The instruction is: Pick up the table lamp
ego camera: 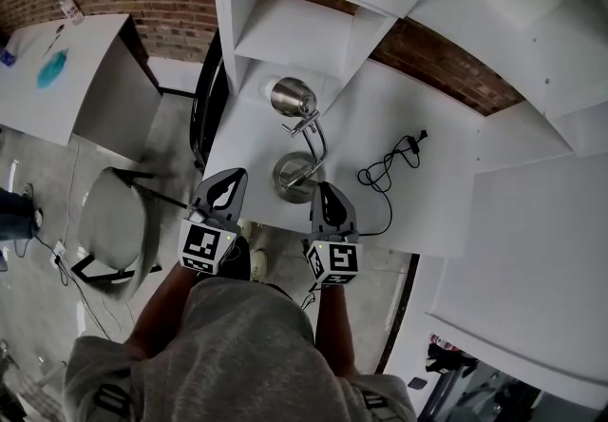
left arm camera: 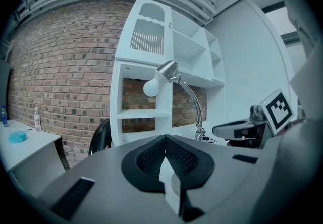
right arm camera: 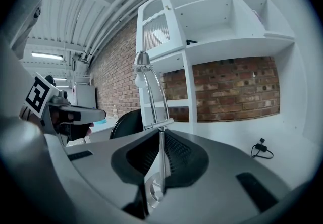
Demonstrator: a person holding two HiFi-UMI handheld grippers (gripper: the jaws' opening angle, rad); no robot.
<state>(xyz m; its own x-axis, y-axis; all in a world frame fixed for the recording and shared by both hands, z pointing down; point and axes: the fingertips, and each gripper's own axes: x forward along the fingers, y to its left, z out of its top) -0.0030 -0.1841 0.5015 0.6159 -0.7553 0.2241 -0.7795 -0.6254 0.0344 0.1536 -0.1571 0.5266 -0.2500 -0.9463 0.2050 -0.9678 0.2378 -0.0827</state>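
The table lamp [ego camera: 294, 173] stands on the white desk [ego camera: 437, 182], with a round metal base, a curved stem and a chrome shade [ego camera: 293, 97]. My right gripper [ego camera: 323, 188] is shut at the base's right edge. In the right gripper view the thin stem [right arm camera: 154, 97] stands just beyond the closed tips of the right gripper [right arm camera: 160, 134], in line with them, and part of the base shows below. My left gripper [ego camera: 228, 177] is shut to the left of the base, near the desk's front edge. The left gripper view shows the shade [left arm camera: 166, 72] ahead and to the right.
A black cable with a plug [ego camera: 389, 163] lies on the desk right of the lamp. White shelves [ego camera: 294, 30] rise behind it against a brick wall. A grey chair [ego camera: 114, 220] stands on the floor at left, beyond it a white side table [ego camera: 85, 49].
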